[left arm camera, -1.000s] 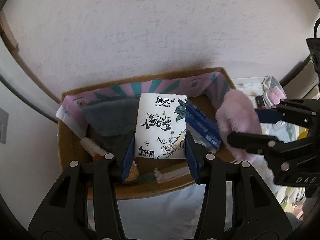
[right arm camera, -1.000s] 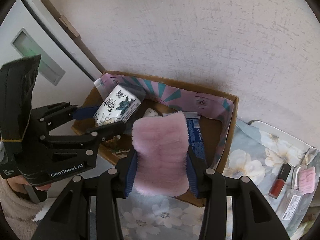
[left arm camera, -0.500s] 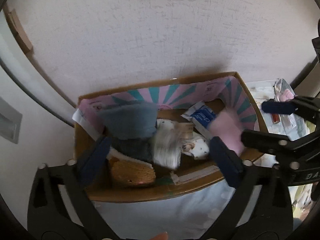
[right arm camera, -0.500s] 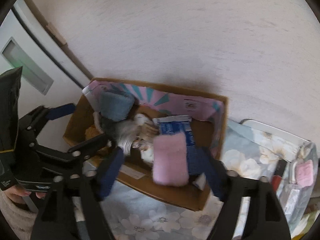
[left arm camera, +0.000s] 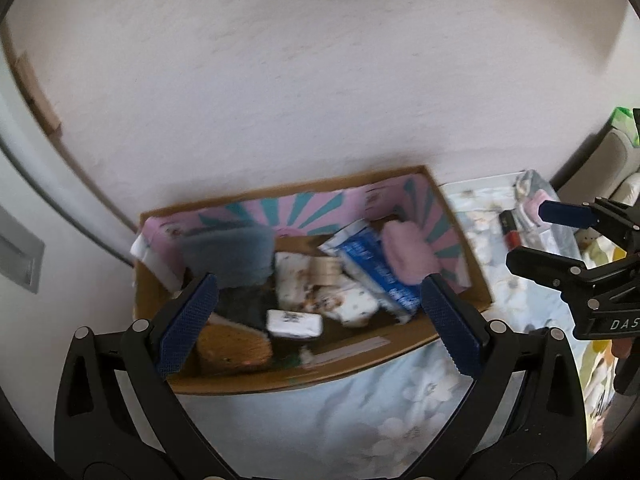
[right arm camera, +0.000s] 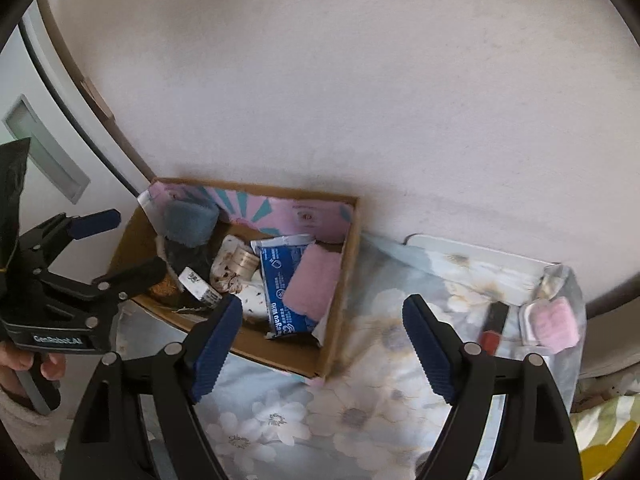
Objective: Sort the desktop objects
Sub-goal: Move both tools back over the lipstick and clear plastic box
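Observation:
A cardboard box [left arm camera: 352, 354] [right arm camera: 288, 354] stands against the wall on a floral cloth. In it lie a white tissue pack [left arm camera: 294, 323] [right arm camera: 200, 289], a pink fluffy cloth [left arm camera: 406, 254] [right arm camera: 312, 286], a blue packet [left arm camera: 376, 268] [right arm camera: 280, 280], a grey cloth [left arm camera: 228, 254] [right arm camera: 190, 220] and patterned white bundles. My left gripper [left arm camera: 320, 326] [right arm camera: 120, 244] is open and empty above the box's front. My right gripper [right arm camera: 322, 348] [left arm camera: 536, 234] is open and empty above the cloth, right of the box.
A red lipstick [right arm camera: 494, 322] [left arm camera: 510, 230] and a pink-and-white packet [right arm camera: 554, 322] lie on the floral cloth [right arm camera: 380, 360] to the right. A brown item [left arm camera: 236, 348] fills the box's front left corner. A textured wall stands directly behind.
Both grippers opened and pulled back up. The tissue pack dropped from the left gripper into the box, and the pink cloth dropped from the right gripper into the box's right side.

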`<move>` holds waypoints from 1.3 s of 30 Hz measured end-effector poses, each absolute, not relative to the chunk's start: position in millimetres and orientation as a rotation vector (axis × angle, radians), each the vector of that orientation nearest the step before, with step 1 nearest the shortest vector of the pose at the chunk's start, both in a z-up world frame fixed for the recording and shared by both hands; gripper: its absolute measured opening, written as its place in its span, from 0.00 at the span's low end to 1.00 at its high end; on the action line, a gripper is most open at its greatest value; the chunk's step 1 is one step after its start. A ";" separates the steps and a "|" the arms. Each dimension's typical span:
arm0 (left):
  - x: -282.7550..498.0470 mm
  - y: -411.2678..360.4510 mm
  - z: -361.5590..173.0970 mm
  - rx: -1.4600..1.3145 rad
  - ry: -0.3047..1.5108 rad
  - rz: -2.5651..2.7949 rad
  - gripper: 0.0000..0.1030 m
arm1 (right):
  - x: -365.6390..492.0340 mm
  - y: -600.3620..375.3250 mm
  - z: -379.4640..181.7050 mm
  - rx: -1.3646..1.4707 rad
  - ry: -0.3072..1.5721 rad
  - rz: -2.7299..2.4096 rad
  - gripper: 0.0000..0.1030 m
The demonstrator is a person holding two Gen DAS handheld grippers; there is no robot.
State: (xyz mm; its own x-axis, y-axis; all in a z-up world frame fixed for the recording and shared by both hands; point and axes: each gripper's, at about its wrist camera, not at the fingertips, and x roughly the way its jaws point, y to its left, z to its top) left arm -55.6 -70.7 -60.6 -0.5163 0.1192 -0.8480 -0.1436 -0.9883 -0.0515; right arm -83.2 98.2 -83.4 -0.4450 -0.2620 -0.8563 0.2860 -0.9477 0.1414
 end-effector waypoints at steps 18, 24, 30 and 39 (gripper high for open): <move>-35.0 21.1 -30.5 -1.291 0.129 2.462 0.98 | -41.3 216.7 -23.1 1.348 -0.207 -2.738 0.77; -31.3 48.7 -29.1 -1.272 0.156 2.423 0.98 | -22.7 262.0 -3.7 1.316 -0.201 -2.815 0.77; -29.0 83.1 -37.9 -1.283 0.179 2.369 0.98 | -12.1 297.5 -16.1 1.341 -0.263 -2.818 0.77; -47.8 142.8 -74.1 -1.370 0.184 2.301 0.97 | 2.5 316.5 -81.9 1.400 -0.206 -2.760 0.77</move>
